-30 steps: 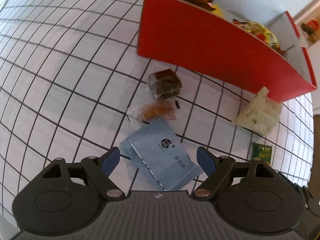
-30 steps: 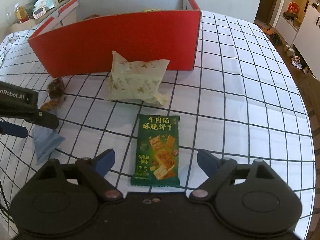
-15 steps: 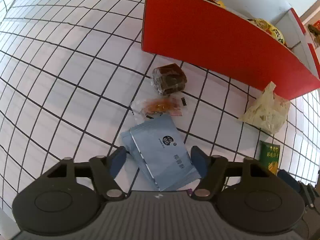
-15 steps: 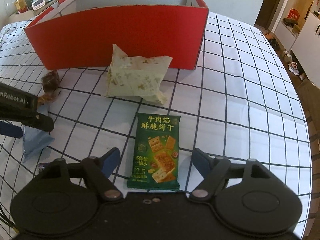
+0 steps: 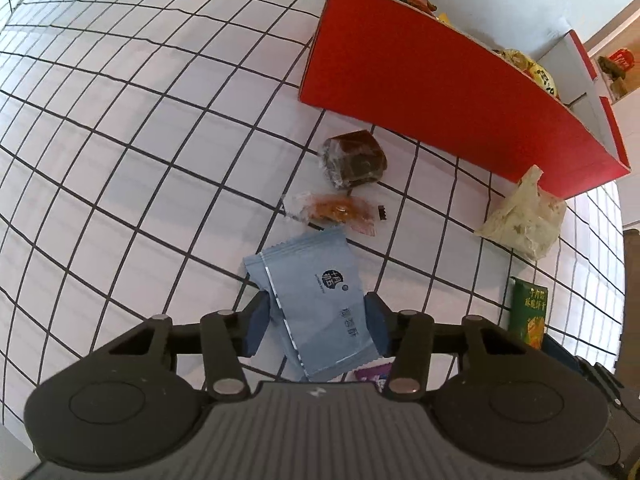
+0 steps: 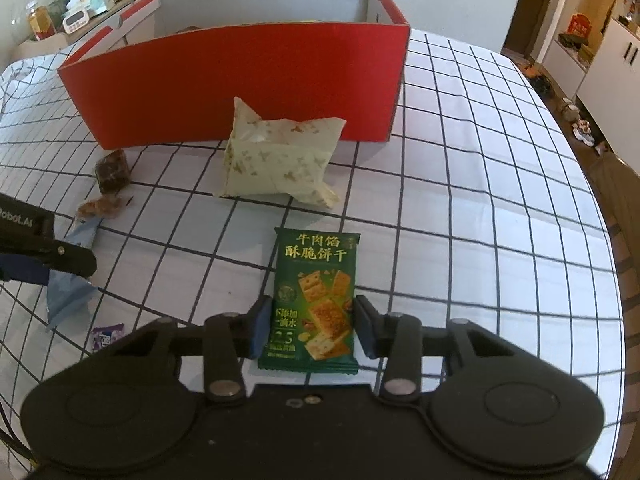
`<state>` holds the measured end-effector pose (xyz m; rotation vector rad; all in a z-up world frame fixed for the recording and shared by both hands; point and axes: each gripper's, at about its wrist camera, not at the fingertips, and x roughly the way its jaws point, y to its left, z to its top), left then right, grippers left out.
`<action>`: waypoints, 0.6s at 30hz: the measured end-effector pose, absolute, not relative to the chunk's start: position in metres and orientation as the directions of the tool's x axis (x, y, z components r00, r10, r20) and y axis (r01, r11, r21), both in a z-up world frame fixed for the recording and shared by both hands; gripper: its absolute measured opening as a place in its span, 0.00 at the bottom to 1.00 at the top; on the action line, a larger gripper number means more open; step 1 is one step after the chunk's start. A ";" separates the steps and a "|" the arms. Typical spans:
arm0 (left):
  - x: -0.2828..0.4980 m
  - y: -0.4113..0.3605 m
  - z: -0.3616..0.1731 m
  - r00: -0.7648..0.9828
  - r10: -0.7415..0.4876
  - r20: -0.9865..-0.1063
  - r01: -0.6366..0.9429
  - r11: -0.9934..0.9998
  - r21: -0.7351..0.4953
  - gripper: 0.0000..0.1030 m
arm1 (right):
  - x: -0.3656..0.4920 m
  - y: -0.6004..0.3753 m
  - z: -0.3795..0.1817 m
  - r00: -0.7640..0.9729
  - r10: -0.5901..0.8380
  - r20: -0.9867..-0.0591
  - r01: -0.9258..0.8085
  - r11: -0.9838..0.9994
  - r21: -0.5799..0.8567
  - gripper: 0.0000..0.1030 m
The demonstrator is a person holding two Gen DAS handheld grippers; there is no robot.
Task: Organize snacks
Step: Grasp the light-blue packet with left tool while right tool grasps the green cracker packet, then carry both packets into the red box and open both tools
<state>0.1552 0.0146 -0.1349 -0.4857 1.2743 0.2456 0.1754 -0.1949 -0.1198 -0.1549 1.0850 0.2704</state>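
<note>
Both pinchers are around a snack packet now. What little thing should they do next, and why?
Probably lift both packets off the checked cloth toward the red box. The left hand-held gripper has just been closing on the blue packet, and the right hand-held gripper on the green cracker packet. Both pairs of pads look pressed against the packet edges.

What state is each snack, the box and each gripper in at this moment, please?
Blue packet: flat on the table, gripped at both edges.
Green cracker packet: flat, gripped.
Left gripper: jaws just closing, on the blue packet.
Right gripper: jaws just closing, on the green packet.
Red box: open-topped, holding snacks.
Cream pouch: leaning against the box.
</note>
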 end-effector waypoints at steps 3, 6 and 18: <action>0.150 0.020 -0.136 0.289 -0.102 -0.952 -0.439 0.869 -0.226 0.49 | 0.169 -0.199 -0.115 0.440 0.147 -0.886 -0.274 0.961 0.024 0.41; 0.144 0.024 -0.131 0.302 -0.112 -0.947 -0.433 0.868 -0.241 0.49 | 0.163 -0.201 -0.109 0.438 0.164 -0.884 -0.266 0.963 0.047 0.41; 0.125 0.020 -0.083 0.403 -0.093 -0.910 -0.359 0.899 -0.250 0.49 | 0.145 -0.190 -0.062 0.476 0.249 -0.843 -0.281 0.952 0.123 0.41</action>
